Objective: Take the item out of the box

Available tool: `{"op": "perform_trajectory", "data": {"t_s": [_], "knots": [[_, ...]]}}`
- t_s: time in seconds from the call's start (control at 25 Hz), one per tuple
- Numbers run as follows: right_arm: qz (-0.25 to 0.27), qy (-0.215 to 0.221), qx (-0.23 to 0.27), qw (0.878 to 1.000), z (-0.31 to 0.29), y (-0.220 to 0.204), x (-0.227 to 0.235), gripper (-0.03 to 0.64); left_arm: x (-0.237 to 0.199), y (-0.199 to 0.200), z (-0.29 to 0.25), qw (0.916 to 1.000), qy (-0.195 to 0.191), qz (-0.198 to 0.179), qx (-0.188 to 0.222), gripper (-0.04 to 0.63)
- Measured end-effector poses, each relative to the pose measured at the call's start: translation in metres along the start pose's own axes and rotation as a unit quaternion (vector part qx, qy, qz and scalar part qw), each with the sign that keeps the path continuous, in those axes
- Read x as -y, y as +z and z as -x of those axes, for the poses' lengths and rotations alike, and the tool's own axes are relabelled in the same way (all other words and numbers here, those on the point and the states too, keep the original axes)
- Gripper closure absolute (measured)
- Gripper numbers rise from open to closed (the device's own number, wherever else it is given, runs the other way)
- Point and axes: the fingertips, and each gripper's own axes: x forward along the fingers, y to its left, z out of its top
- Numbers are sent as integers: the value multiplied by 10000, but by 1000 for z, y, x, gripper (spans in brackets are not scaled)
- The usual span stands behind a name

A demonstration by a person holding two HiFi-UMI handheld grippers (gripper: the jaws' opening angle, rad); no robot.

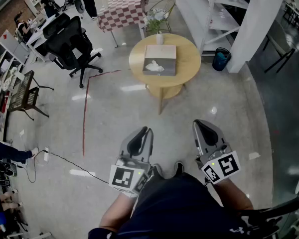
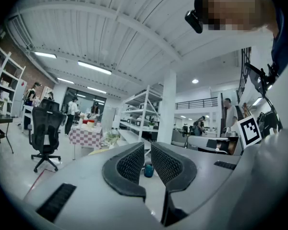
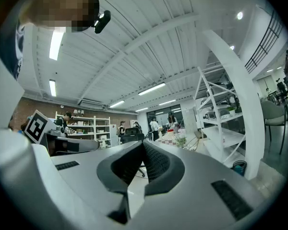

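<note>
The box (image 1: 160, 59) sits on the round surface (image 1: 188, 48), well apart from both tongs; the white item (image 1: 154, 67) inside looks crumpled, probably soft and light, so a gentle pinch on its raised middle should do; left tongs (image 2: 148, 152) stand slightly parted, right tongs (image 3: 143, 145) closed, both empty.
</note>
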Motion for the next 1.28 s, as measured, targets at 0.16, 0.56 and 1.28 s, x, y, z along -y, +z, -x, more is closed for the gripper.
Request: {"op": "perform_trajectory", "data": {"t_s": [0.16,0.56,1.28], "knots": [[-13,31,32,10000,1,1,3,604,2,1,-3,9999,86,0,-81,538],[-249,174,156,9994,8,1,17,604,9,0,-6,9997,226,-57,13,538],[-445,277,-37,9986,2,-10,64,604,16,-17,-24,9986,527,-20,-102,538]]}}
